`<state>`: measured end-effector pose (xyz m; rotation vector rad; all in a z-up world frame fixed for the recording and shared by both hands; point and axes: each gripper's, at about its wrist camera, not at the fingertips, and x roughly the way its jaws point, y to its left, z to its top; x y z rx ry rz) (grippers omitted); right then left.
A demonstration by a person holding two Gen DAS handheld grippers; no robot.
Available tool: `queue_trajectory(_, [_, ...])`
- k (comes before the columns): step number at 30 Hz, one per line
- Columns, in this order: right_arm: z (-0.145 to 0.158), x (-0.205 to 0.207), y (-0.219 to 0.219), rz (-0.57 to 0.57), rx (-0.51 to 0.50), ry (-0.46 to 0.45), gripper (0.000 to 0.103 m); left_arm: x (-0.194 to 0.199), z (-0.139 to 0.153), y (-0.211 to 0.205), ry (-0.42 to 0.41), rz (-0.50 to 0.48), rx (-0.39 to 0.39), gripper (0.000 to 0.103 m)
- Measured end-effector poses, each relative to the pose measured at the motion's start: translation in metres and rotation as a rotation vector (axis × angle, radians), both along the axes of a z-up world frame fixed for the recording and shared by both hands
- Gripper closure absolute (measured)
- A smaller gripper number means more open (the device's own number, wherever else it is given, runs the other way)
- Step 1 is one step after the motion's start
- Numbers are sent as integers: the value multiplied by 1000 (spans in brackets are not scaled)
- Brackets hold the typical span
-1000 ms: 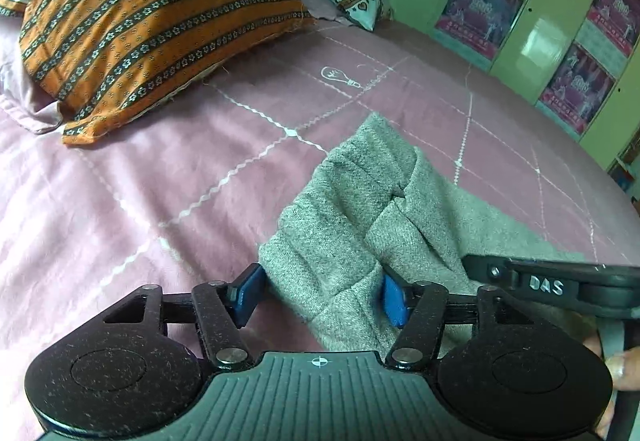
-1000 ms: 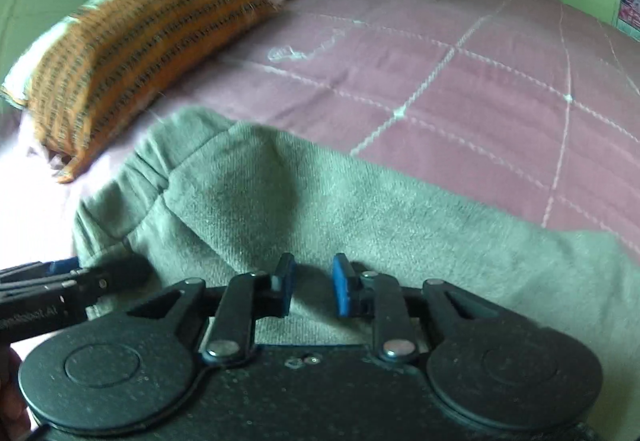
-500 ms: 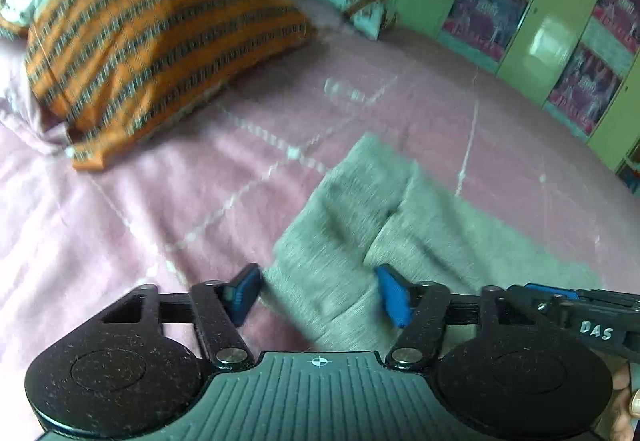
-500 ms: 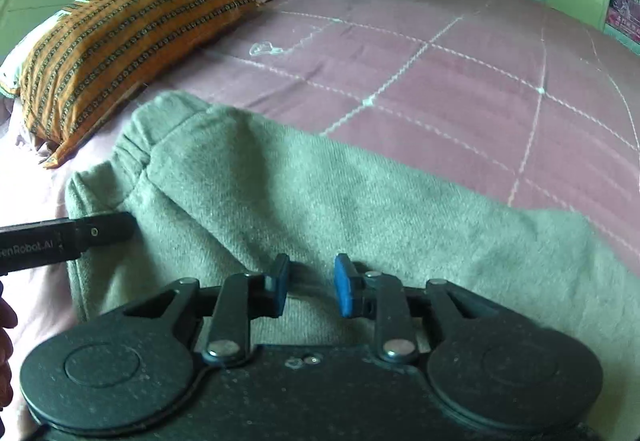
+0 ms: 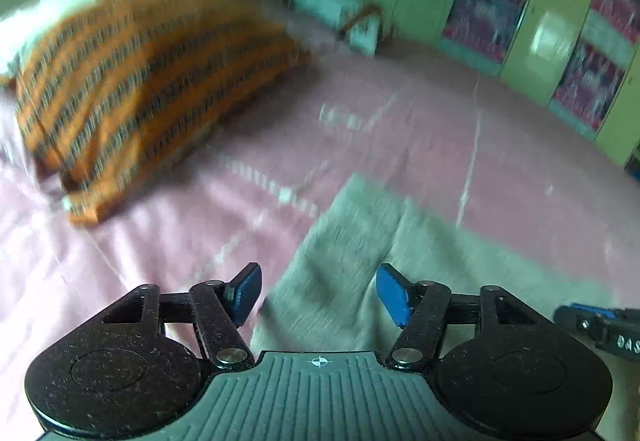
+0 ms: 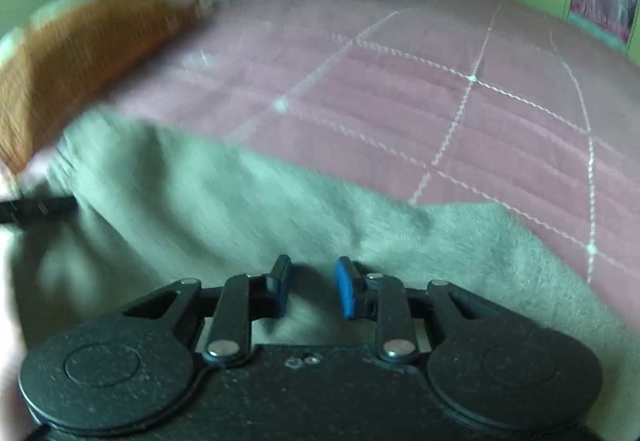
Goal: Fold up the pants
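The grey-green pants (image 5: 352,241) lie folded on the pink bedsheet (image 5: 400,129); they also fill the lower part of the right wrist view (image 6: 240,209). My left gripper (image 5: 318,295) is open and empty, its blue pads above the waistband end of the pants. My right gripper (image 6: 310,291) is open with a narrow gap, empty, above the pants' near edge. The right gripper's tip shows in the left wrist view (image 5: 600,325), and the left gripper's tip shows in the right wrist view (image 6: 36,207). Both views are motion-blurred.
An orange striped pillow (image 5: 140,89) lies at the left on the bed, also in the right wrist view (image 6: 72,53). A pale patterned pillow (image 5: 332,13) sits at the far end. Green cupboard doors with posters (image 5: 560,21) stand at the right.
Both grippers have pulled back and up from the pants; more of the bed shows. The left gripper stays wide open, the right one stays narrowly open. The pants lie still.
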<state>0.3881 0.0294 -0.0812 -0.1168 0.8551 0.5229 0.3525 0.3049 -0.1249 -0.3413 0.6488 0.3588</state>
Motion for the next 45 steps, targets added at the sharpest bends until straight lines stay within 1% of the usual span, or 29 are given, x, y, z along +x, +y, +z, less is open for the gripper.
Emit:
queue_trajectory(2, [16,-15,-15,-1,28,-77,88,3,11,-9,-25,-34,12,39])
queue_trajectory(5, [25,-24,-48,-64,42,-122,86,24,3,-28,12,-101,31,39])
queue_trajectory(6, [24,-21,-59,-90,35,-119,86,32,-5,-33,41,-115,38,39])
queue_trajectory(8, [15,-7,-69,-127,18,-88,86,46,-23,-38,95,-122,120,36])
queue_trajectory(9, [3,4,-68,-138,-16,-65,87,49,-28,-39,103,-126,144,32])
queue_trajectory(10, [-12,18,-65,-143,-67,-27,87,50,-29,-41,111,-129,160,30])
queue_trajectory(11, [-21,26,-66,-137,-61,-16,86,51,-27,-41,120,-136,174,30])
queue_trajectory(12, [-22,28,-70,-133,-51,-30,86,50,-20,-41,124,-129,162,30])
queue_trajectory(14, [-11,27,-72,-139,-45,-25,85,41,-3,-43,82,-110,157,30])
queue_trajectory(15, [-3,20,-77,-150,-30,-59,85,38,3,-45,67,-106,158,31])
queue_trajectory(17, [10,5,-91,-166,15,-103,84,35,6,-53,53,-119,155,31])
queue_trajectory(19, [14,-4,-102,-181,35,-95,83,39,-1,-62,62,-136,170,31])
queue_trajectory(21, [8,-7,-106,-190,26,-76,77,50,-16,-68,102,-138,209,30])
queue_trajectory(22, [0,0,-104,-188,-1,-54,75,55,-22,-68,109,-135,228,28])
queue_trajectory(23, [-9,9,-99,-184,-32,-12,72,58,-26,-67,110,-132,248,21])
queue_trajectory(24, [-17,15,-94,-175,-56,-13,66,60,-27,-66,117,-130,257,19])
queue_trajectory(25, [-19,20,-88,-157,-80,-41,63,60,-26,-65,120,-130,255,19])
queue_trajectory(26, [-20,24,-83,-151,-97,-45,62,60,-23,-65,122,-130,247,19])
queue_trajectory(28, [-15,27,-84,-164,-76,-29,61,53,-12,-62,106,-114,227,19])
queue_trajectory(29, [-8,21,-90,-165,-45,-40,58,47,-4,-62,82,-105,222,19])
queue_trajectory(30, [-2,13,-96,-163,-16,-61,49,43,3,-62,55,-98,216,19])
queue_trajectory(32, [7,-3,-113,-172,-9,-110,45,35,15,-67,7,-98,194,19])
queue_trajectory(34, [14,-20,-140,-207,13,-140,48,34,21,-82,-13,-135,187,19])
queue_trajectory(36, [15,-30,-167,-245,30,-150,73,41,18,-105,-7,-205,190,19])
queue_trajectory(38, [11,-27,-185,-290,27,-139,83,53,4,-123,32,-247,183,19])
queue_trajectory(40, [1,-13,-194,-313,26,-90,84,65,-21,-126,113,-247,161,19])
queue_trajectory(41, [-7,-7,-197,-312,14,-64,90,66,-33,-123,129,-247,169,19])
queue_trajectory(43, [-19,-2,-204,-299,-29,-46,93,60,-35,-120,111,-259,167,19])
queue_trajectory(45, [-15,-4,-232,-377,-28,-53,93,56,-28,-120,111,-252,171,19])
